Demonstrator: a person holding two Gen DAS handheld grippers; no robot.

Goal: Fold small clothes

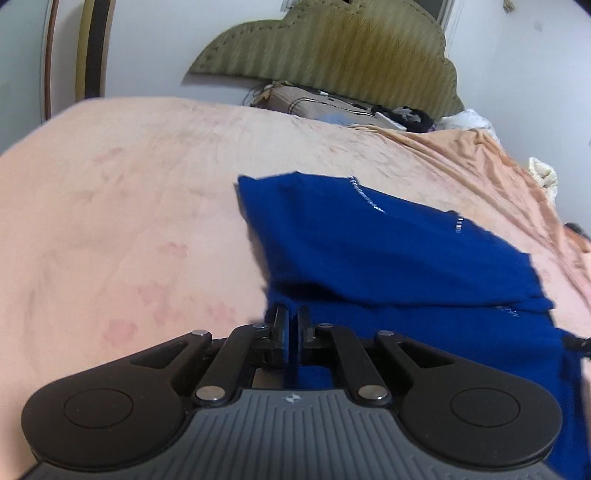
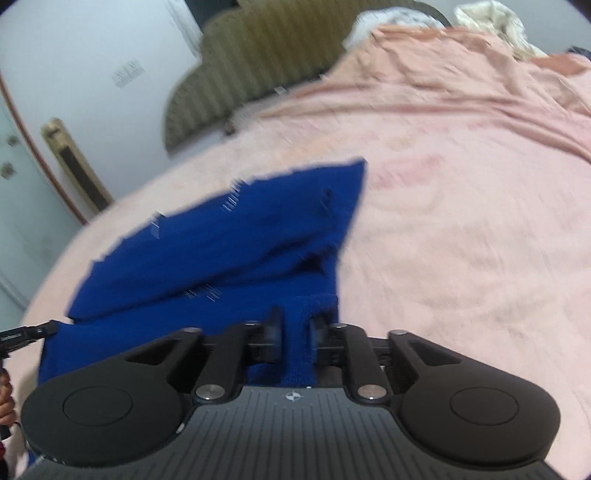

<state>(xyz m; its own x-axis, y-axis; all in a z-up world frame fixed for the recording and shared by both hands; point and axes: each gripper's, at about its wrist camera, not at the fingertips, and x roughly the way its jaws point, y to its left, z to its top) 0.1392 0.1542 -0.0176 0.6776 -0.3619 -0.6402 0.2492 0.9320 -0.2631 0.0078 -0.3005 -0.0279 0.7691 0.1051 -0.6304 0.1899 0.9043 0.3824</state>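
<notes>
A small royal-blue garment (image 1: 388, 251) lies on a pink bed sheet (image 1: 129, 206), its far part flat and its near edge lifted into a fold. My left gripper (image 1: 293, 317) is shut on the garment's near left edge, cloth pinched between the jaws. In the right wrist view the same blue garment (image 2: 229, 236) stretches away to the left. My right gripper (image 2: 297, 321) is shut on its near right edge, with a bunch of blue cloth between the fingers. The tip of the left gripper (image 2: 26, 332) shows at the left edge of that view.
The pink sheet (image 2: 461, 221) covers the bed on all sides of the garment. A green scalloped headboard (image 1: 332, 48) stands against the far wall, with pillows and dark items (image 1: 351, 107) at its foot. Rumpled bedding (image 2: 491, 22) lies at the far right.
</notes>
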